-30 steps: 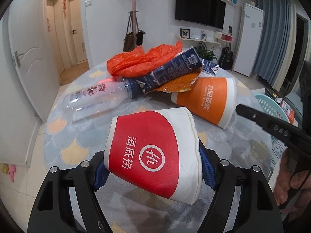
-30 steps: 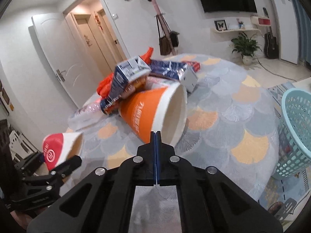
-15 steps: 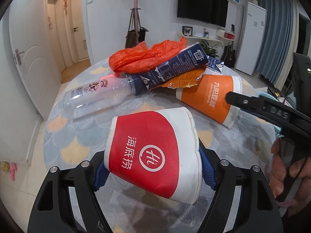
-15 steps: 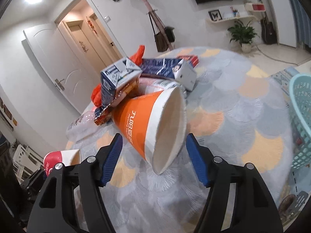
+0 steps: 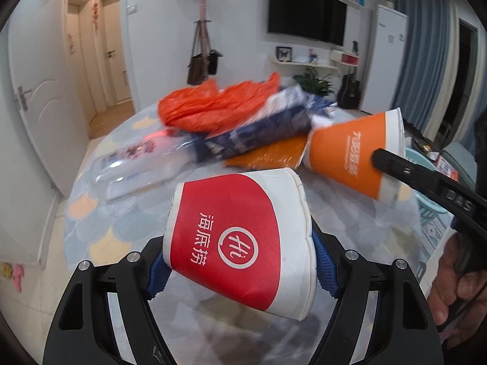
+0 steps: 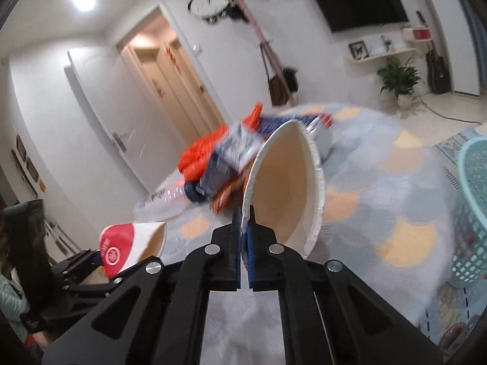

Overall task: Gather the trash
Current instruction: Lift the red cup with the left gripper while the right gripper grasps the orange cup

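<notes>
While both cups lie sideways:
left gripper (image 5: 239, 269): pads clamp red paper cup (image 5: 234, 237), axis crosswise between fingers, mouth rightward.
right gripper (image 6: 243, 240): nearly closed, pinching the orange paper cup (image 6: 284, 185) by its rolled rim, tapered base pointing away beyond the fingertips.

I'm standing in a home's living room: a wall-mounted television (image 5: 306, 19) hangs above a floating shelf (image 5: 307, 64) with a framed butterfly, a coat stand (image 5: 203, 39) carries bags, and a wall clock (image 6: 208, 2) sits near panelled white doors (image 6: 103, 112). A guitar (image 5: 349, 90) leans beside a potted plant (image 6: 397, 80) (blue curtains (image 5: 426, 64) too).
</notes>
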`<action>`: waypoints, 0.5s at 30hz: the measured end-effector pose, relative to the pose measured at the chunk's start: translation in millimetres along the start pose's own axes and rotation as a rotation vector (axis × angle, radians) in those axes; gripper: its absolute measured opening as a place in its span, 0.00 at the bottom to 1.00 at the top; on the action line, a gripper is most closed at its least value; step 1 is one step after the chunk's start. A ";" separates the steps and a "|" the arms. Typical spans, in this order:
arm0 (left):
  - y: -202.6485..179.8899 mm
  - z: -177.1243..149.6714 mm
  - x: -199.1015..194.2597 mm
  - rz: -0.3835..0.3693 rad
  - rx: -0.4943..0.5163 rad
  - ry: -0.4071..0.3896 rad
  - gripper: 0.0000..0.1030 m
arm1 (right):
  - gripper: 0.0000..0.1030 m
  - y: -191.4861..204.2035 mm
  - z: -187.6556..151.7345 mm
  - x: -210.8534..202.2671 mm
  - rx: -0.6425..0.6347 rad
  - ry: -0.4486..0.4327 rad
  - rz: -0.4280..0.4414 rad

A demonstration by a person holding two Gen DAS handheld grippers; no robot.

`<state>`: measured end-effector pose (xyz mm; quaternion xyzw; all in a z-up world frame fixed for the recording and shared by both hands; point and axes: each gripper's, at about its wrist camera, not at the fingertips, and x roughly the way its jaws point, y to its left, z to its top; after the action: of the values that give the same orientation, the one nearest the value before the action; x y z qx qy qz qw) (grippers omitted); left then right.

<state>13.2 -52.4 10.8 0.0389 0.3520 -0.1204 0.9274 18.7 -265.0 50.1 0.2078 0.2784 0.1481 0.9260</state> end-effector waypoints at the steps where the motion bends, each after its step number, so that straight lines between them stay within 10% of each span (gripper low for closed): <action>1: -6.9 2.9 -0.1 -0.016 0.011 -0.004 0.72 | 0.01 -4.5 0.4 -9.2 0.007 -0.020 -0.008; 15: -146.3 78.8 28.0 -0.269 0.218 -0.040 0.72 | 0.01 -112.3 31.6 -107.5 0.128 -0.285 -0.243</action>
<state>47.5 -211.9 53.2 0.0893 0.3205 -0.2818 0.8999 -31.3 -414.2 70.4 0.2498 0.1765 -0.0138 0.9520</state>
